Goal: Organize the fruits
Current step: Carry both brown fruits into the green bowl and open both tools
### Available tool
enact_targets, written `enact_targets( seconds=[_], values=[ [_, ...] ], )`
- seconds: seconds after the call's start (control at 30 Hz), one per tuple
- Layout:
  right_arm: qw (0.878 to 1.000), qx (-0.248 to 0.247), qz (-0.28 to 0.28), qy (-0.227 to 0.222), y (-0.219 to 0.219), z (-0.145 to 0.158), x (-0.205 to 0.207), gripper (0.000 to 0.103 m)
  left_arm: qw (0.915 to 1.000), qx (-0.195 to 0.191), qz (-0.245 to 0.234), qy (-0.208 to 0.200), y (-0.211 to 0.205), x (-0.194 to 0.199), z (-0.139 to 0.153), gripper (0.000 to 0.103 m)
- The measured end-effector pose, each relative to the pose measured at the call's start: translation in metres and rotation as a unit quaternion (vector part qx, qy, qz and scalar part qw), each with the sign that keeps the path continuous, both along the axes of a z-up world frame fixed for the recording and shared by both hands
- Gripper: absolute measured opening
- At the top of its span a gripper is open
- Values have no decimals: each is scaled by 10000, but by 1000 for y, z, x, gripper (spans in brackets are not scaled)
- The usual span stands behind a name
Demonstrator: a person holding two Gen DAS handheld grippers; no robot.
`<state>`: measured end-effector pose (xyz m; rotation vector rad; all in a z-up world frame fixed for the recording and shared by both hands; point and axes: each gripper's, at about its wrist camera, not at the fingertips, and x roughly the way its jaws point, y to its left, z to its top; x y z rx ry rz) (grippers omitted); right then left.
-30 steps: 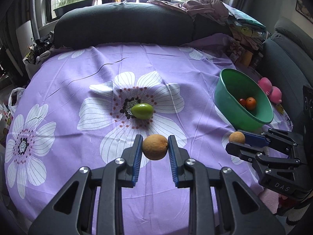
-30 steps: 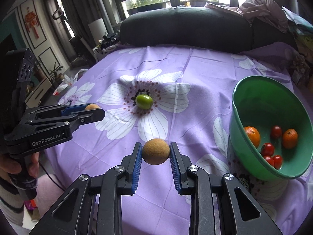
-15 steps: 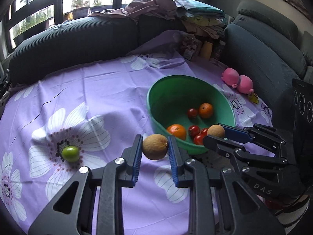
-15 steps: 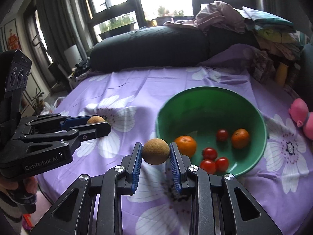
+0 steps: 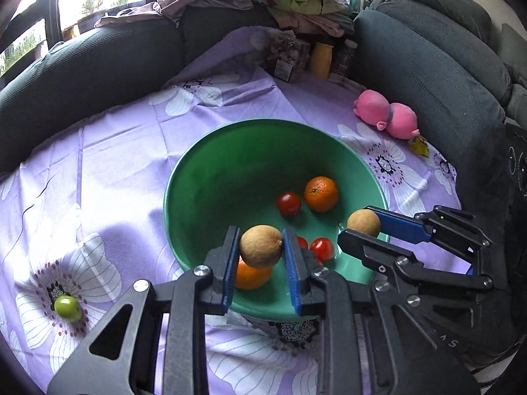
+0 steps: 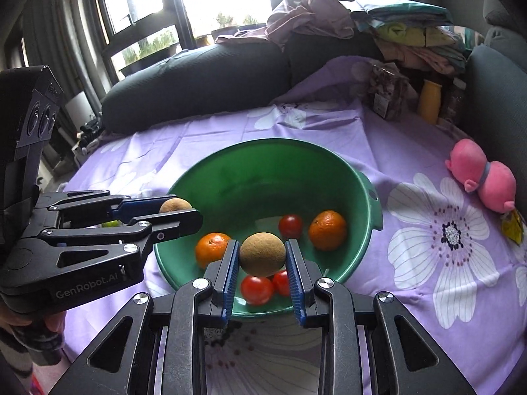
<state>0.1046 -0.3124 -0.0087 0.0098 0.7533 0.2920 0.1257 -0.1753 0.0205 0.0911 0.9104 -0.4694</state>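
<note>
My left gripper (image 5: 260,247) is shut on a round brown fruit (image 5: 261,246) and holds it over the near side of the green bowl (image 5: 230,171). My right gripper (image 6: 262,255) is shut on a second brown fruit (image 6: 262,254), also above the bowl (image 6: 263,177). Each gripper shows in the other's view: the right gripper (image 5: 362,225) at the bowl's right rim, the left gripper (image 6: 178,209) at its left rim. Inside the bowl lie two oranges (image 6: 328,229) and several red tomatoes (image 6: 257,289). A small green fruit (image 5: 68,308) rests on the purple flowered cloth (image 5: 115,164) at the left.
A pink plush toy (image 5: 385,115) lies on the cloth behind the bowl to the right. Jars and a yellow bottle (image 5: 321,59) stand at the back. Dark sofa cushions (image 5: 82,75) ring the table, with a pile of clothes (image 6: 329,23) on top. A hand (image 6: 19,322) holds the left gripper's handle.
Both grippers have travelled right across the cloth with their brown fruits, from near the green fruit to above the bowl. The green fruit has stayed on the cloth.
</note>
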Motion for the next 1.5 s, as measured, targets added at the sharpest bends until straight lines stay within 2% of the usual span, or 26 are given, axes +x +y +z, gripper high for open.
enact_targets(
  seconds=[0.4,0.9,1.37,1.47,1.5],
  values=[
    [9996,-231,29,130,5,-11,14,30,9998,132,10,149,-4,15,-17,26],
    [9983,-544,17,214,12,-14,21,30,9992,358,14,193,-2,19,-26,26],
    [9977,-618,5,269,15,-16,23,30,9991,364,69,205,3,22,-27,24],
    [9977,-604,-1,316,15,-17,23,30,9991,329,116,237,6,23,-26,26],
    [9977,-596,-9,331,15,-17,23,30,9991,323,121,247,7,23,-25,30]
  ],
)
